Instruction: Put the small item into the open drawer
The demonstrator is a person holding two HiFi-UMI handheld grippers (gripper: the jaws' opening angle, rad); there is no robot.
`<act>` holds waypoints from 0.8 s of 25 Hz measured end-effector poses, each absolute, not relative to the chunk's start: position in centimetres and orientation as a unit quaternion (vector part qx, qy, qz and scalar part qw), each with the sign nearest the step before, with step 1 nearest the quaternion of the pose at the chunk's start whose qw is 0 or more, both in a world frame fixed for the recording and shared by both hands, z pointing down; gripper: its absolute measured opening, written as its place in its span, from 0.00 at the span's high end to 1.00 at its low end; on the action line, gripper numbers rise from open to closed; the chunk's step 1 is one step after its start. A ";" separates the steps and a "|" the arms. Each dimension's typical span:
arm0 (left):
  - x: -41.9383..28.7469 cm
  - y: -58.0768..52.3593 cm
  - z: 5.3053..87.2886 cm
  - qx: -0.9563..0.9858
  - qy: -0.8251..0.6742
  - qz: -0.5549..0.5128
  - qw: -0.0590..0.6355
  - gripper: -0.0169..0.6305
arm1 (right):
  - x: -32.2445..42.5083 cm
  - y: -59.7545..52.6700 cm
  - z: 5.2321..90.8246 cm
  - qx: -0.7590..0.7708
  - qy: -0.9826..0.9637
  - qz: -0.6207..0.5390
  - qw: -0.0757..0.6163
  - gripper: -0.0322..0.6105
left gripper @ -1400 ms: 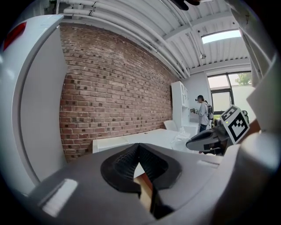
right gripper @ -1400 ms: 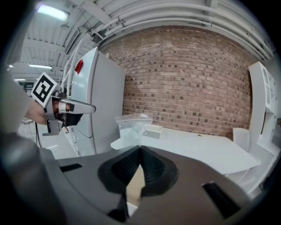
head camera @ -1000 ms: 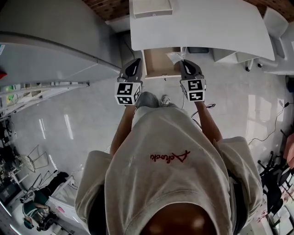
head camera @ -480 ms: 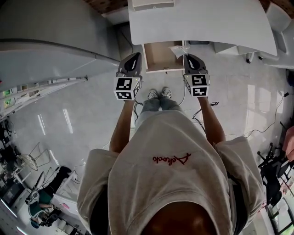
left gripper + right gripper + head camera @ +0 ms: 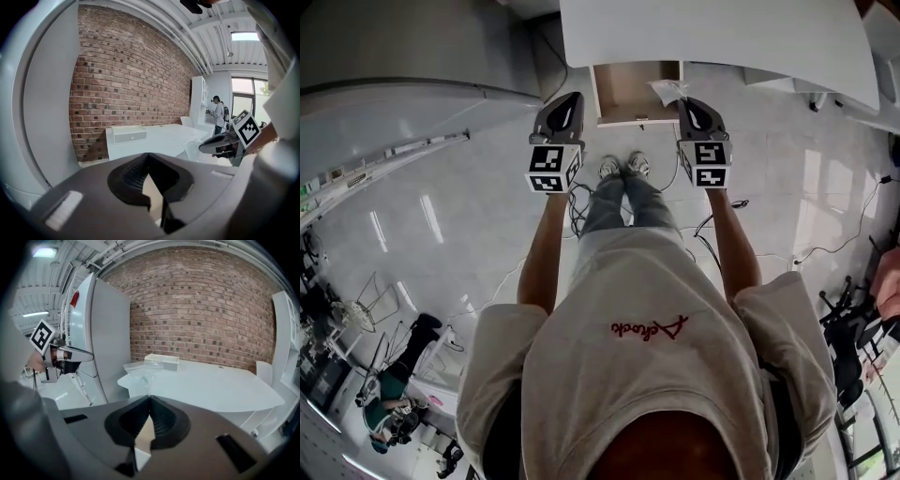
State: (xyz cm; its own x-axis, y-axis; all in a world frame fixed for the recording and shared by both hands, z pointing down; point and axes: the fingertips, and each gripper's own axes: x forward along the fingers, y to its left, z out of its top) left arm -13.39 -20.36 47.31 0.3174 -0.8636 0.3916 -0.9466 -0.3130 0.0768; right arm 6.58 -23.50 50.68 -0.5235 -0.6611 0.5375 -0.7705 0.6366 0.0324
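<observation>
The right hand-held gripper (image 5: pixel 686 101) has its jaws pinched shut on a clear plastic bag (image 5: pixel 667 91), holding it at the right front corner of the open drawer (image 5: pixel 628 89) under the white worktop (image 5: pixel 722 37), probably to drop it in; the left hand-held gripper (image 5: pixel 570 97) hangs alongside, jaws together on nothing.

The light is bright and even, with glare streaks on the floor (image 5: pixel 431 220) at 9 o'clock. All views bend strongly at the edges, with dark corners.
</observation>
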 end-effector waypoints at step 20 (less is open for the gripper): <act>-11.5 -14.9 60.2 0.776 -0.549 0.164 0.264 0.96 | 6.3 -16.9 63.4 0.379 -0.843 0.200 0.325 0.93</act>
